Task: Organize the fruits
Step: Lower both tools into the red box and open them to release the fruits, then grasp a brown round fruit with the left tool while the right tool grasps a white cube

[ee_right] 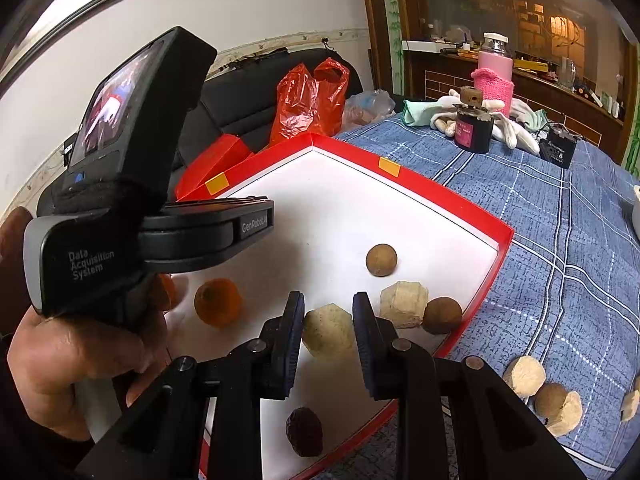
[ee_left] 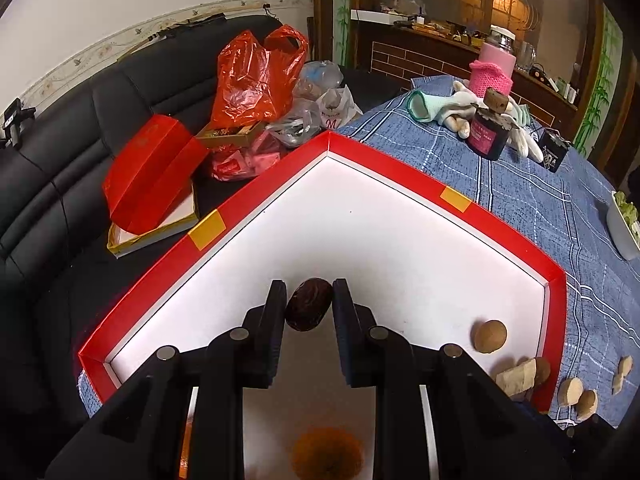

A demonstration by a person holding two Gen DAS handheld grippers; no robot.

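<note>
A red tray with a white floor (ee_left: pixel 256 200) (ee_right: pixel 460 200) lies on the blue checked cloth. My left gripper (ee_left: pixel 309 304) is shut on a dark wrinkled fruit (ee_left: pixel 309 305) and holds it above the tray floor. My right gripper (ee_right: pixel 328 330) is shut on a pale faceted fruit (ee_right: pixel 328 332) over the tray. In the tray lie a brown round fruit (ee_right: pixel 382 260) (ee_left: pixel 490 336), another pale faceted piece (ee_right: pixel 404 304), a darker brown ball (ee_right: pixel 442 315), an orange fruit (ee_right: pixel 218 302) (ee_left: pixel 326 454) and a second dark wrinkled fruit (ee_right: pixel 304 431).
Several pale and brown fruits (ee_right: pixel 524 376) (ee_left: pixel 570 392) lie on the cloth right of the tray. A dark jar (ee_left: pixel 488 132), white gloves (ee_left: pixel 460 108), a pink bottle (ee_left: pixel 496 64) and a black box (ee_left: pixel 554 154) stand behind. A black sofa with red bags (ee_left: pixel 256 76) is left.
</note>
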